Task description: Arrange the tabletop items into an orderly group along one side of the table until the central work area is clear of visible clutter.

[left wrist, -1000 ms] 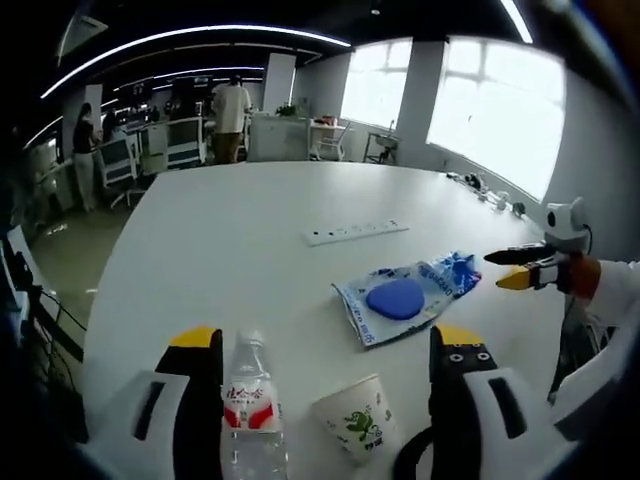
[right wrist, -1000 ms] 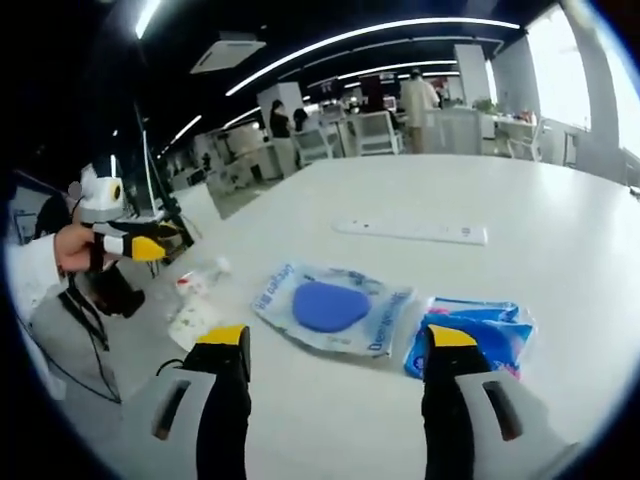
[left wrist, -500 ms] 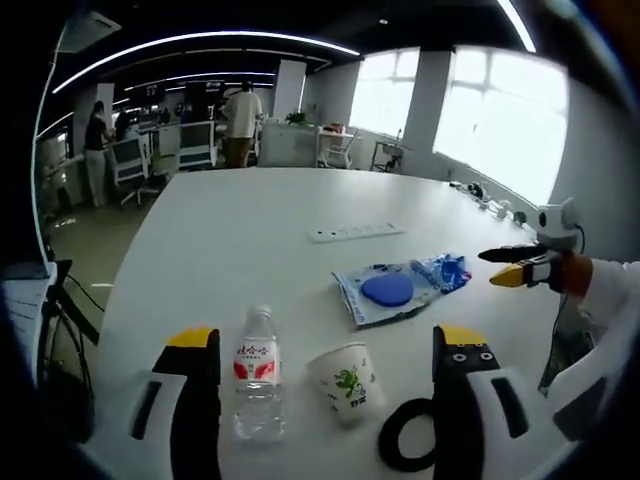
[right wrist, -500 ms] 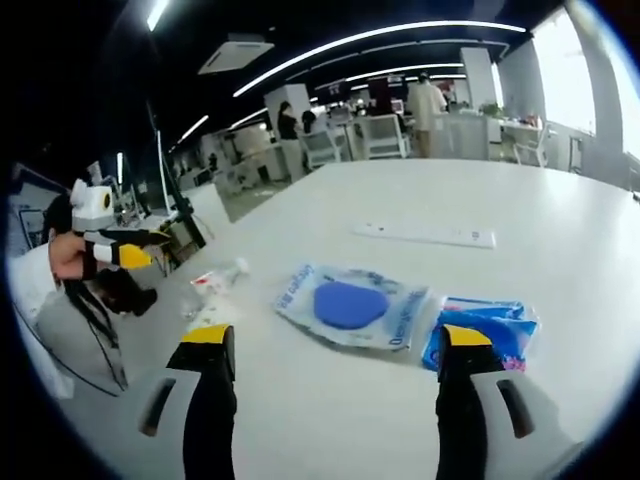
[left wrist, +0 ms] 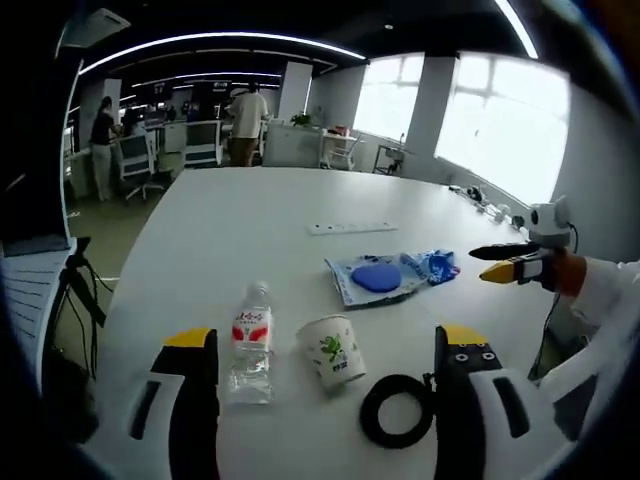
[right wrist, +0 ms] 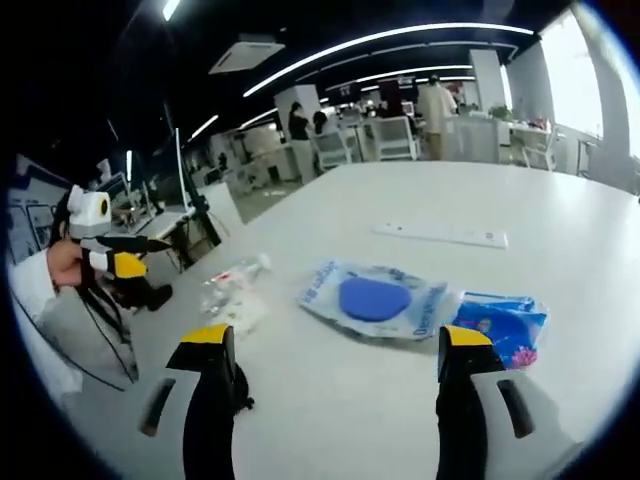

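Both views look low across table from near edge; shared: blue-disc packet.

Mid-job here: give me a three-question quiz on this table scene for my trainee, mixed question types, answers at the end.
1. True or false: the water bottle lies on its side.
2. Which item sits nearest the left tool in the left gripper view?
A. power strip
B. black ring
C. blue pouch
3. Fill in: the clear packet holds a ____ pad.

Key:
1. False; it stands upright beside the paper cup.
2. B.
3. Blue.
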`<state>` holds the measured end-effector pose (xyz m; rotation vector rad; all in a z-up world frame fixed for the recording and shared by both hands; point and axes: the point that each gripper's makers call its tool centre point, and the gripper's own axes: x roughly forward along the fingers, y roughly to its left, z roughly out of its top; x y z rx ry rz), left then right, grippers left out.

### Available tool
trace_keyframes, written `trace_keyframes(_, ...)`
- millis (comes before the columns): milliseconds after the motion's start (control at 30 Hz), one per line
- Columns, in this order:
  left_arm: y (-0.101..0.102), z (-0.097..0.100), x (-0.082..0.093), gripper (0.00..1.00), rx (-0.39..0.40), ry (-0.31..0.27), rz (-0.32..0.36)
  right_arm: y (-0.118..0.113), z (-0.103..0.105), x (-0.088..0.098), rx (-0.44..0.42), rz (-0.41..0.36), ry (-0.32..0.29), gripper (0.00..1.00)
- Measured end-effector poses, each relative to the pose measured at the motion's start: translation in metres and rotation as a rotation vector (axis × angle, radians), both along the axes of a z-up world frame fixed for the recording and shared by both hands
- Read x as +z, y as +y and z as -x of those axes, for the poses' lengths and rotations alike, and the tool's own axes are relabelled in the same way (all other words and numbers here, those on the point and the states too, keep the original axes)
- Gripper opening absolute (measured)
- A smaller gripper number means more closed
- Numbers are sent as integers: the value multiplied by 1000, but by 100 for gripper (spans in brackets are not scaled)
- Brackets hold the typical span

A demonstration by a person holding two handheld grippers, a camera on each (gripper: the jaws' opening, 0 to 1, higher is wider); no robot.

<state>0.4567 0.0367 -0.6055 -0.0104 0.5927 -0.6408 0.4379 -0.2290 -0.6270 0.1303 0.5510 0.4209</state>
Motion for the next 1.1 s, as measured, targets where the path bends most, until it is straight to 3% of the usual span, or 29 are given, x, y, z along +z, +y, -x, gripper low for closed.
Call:
trace_keyframes(467, 2, 42, -6, 92, 5, 28, 11, 38, 22, -4, 87, -5, 14, 81)
trace_keyframes(1100, -9, 76, -36, 90, -1, 86, 6, 108, 46, -34, 264, 26, 84, 79)
